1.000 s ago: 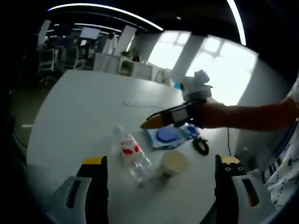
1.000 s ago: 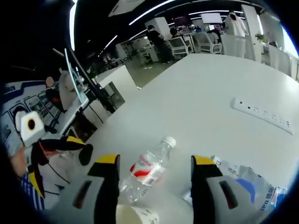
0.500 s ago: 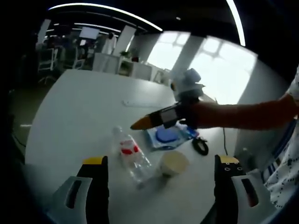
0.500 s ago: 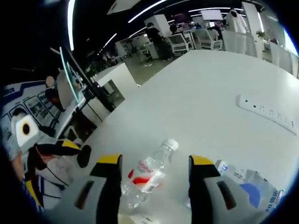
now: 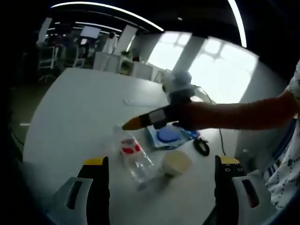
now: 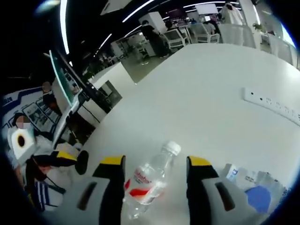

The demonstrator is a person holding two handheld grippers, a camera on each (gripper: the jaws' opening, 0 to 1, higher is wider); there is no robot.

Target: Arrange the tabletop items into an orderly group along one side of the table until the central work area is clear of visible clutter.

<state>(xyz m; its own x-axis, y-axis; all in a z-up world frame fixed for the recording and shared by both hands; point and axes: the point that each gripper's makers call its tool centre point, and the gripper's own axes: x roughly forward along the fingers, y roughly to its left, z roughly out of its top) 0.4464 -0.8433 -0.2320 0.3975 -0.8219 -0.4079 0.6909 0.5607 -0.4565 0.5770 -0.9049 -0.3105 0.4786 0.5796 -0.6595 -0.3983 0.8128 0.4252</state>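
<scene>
Right tongs (image 6: 149, 161) spread wide astride the water bottle (image 6: 151, 176) lying mid-table (image 6: 206, 89), not yet pinching; left tongs (image 5: 158, 161) spread, idle; next, likely lower, pinch the bottle and carry it to the side.

On the table (image 5: 70, 108), a bottle (image 5: 133, 157) lies left of a cup (image 5: 175, 163), a packet (image 5: 166, 137) behind them, a power strip (image 5: 140, 103) farther back

Open-plan office: dark ceiling with curved light strips (image 5: 103, 8), bright windows (image 5: 213, 70), white desks (image 6: 112, 77) and chairs (image 6: 206, 35) behind.
</scene>
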